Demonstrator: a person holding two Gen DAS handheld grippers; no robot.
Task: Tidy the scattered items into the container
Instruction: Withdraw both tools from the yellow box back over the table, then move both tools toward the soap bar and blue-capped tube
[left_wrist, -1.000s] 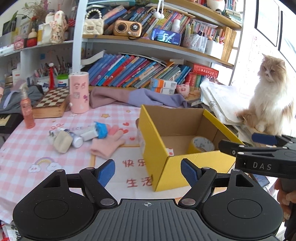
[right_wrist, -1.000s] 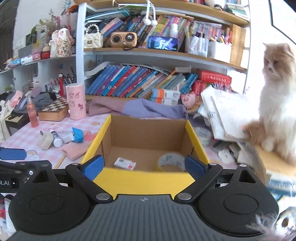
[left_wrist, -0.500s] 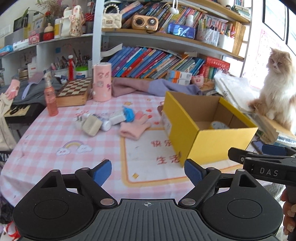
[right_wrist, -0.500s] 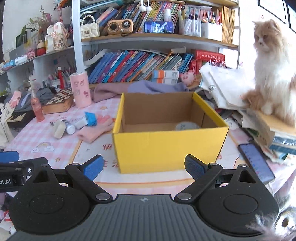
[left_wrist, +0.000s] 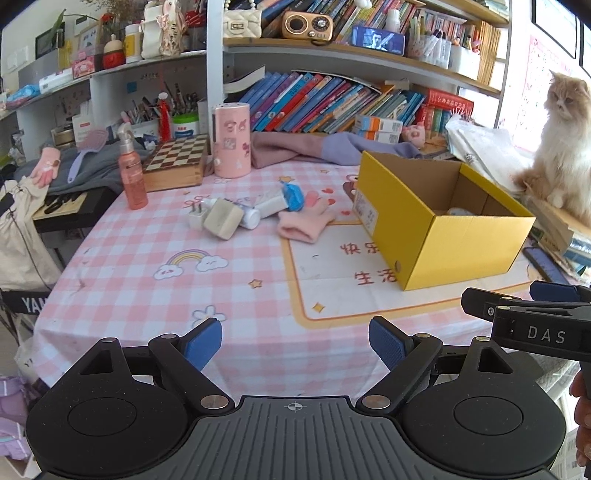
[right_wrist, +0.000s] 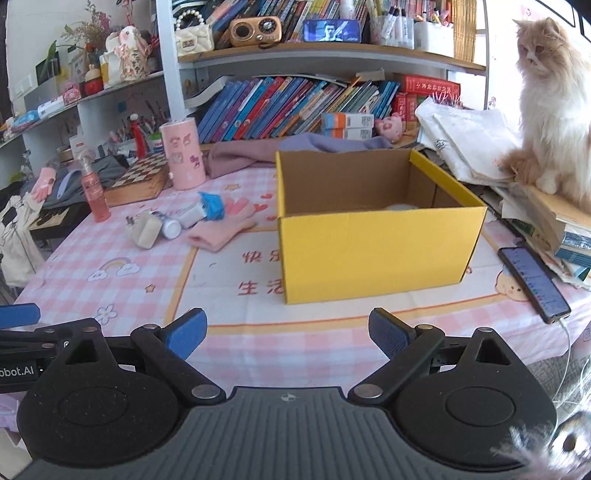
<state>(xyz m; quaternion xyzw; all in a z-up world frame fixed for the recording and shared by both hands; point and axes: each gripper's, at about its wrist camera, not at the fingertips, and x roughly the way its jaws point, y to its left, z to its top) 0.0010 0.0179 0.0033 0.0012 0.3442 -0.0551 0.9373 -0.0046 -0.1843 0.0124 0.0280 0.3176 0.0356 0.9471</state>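
Both pairs of fingers stand wide apart with nothing between them. On the left gripper (left_wrist: 295, 341) the blue pads hang over the near edge of the worktop (left_wrist: 147, 295), which is covered in a pink checked cloth; the right gripper (right_wrist: 288, 332) is held the same way, facing the long yellow side of the box (right_wrist: 376, 251). Each gripper shows at the edge of the other's view, side by side and apart.

That box, yellow outside and plain brown inside, sits open on the right half of the worktop, on a white mat (left_wrist: 332, 288) with orange edging and printed characters. A pale round thing (left_wrist: 460, 211) lies on its floor near the far right corner; only its top shows over the wall.

To the left of the box, well apart from both grippers, the loose items lie in a small cluster: a pink glove (left_wrist: 304, 221) nearest the box, a white tube with a blue cap (left_wrist: 284, 195) touching it, a small bottle (left_wrist: 249, 218), a beige block (left_wrist: 223, 218) and a white plug (left_wrist: 195, 218). Further back stand a pink spray bottle (left_wrist: 131, 173), a chessboard box (left_wrist: 177, 162) and a pink cylinder (left_wrist: 232, 140).

A phone (right_wrist: 533, 284) lies to the right of the box. A long-haired cat (right_wrist: 554, 107) sits on stacked books and papers beyond it.
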